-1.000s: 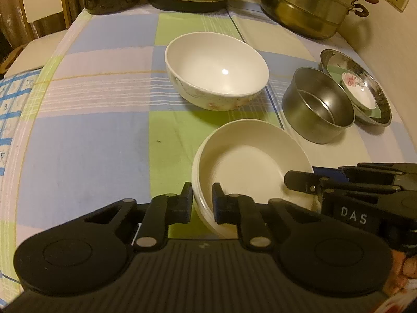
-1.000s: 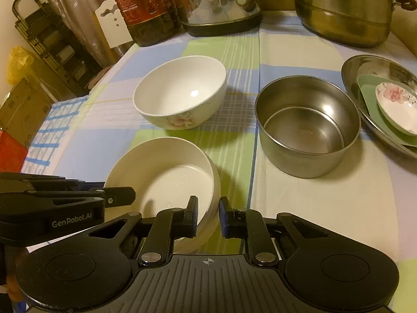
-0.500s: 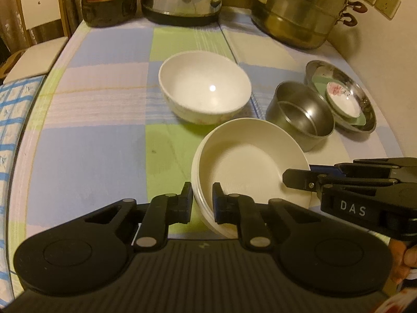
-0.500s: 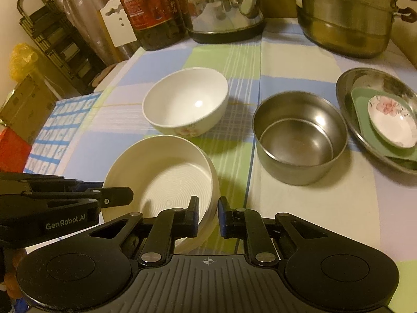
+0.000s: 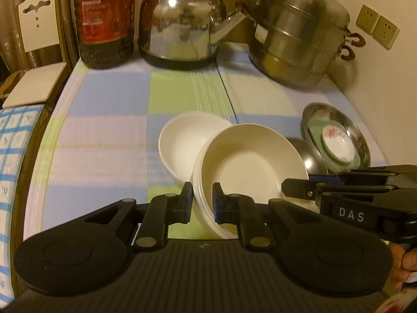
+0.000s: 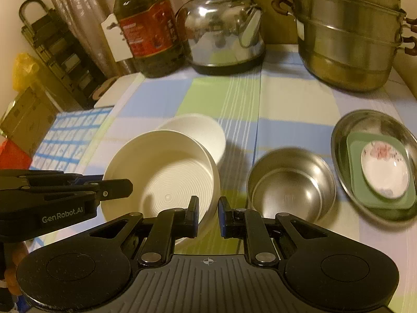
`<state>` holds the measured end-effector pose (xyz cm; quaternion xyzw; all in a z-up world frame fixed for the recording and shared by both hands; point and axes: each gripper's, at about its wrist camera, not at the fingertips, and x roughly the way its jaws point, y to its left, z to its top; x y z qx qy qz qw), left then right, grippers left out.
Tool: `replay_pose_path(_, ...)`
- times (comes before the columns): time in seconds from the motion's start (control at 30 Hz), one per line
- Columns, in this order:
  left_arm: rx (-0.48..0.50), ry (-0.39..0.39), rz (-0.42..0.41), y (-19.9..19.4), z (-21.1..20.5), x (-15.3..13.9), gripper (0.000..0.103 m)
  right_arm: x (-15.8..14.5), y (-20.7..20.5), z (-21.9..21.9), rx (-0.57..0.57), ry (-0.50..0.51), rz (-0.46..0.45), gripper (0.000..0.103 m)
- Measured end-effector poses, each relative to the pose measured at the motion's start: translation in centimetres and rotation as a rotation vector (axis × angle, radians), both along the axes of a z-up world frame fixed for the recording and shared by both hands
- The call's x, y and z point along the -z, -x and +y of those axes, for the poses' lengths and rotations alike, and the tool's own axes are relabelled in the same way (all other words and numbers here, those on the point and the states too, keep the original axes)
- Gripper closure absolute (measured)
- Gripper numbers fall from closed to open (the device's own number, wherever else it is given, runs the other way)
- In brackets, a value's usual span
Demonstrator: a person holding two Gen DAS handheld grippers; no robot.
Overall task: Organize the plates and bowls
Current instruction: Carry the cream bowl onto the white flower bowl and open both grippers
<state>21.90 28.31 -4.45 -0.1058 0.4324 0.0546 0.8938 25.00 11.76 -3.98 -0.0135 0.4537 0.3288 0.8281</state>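
Clearly airborne, the cream plate stack (image 6: 166,180) hangs above the checked tablecloth (image 6: 294,109), partly over the white bowl (image 5: 182,143), with the left gripper (image 5: 202,199) and right gripper (image 6: 207,216) each clamped narrow on opposite rim edges, probably to keep it level. Steel bowl (image 6: 289,185) and steel tray (image 6: 346,130) sit close on the right; open cloth lies ahead before the kettle (image 6: 221,34).

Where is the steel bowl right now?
In the right wrist view the steel bowl stands on the tablecloth, right of the cream ribbed plate both grippers hold, and just left of the steel dish.
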Motion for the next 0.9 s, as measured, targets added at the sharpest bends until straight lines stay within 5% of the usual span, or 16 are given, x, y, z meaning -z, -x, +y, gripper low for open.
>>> replay_pose_path(0.4,-0.042,0.008,-0.008,-4.8,2.8,-0.3,0.089,-1.4,-5.3,2.3,0.014,-0.033,0.006,0.087)
replay_pose_path(0.9,-0.069,0.02,0.048,-7.5,4.4,2.0,0.089,1.3,-8.6,4.4,0.013,-0.003,0.072,0.087)
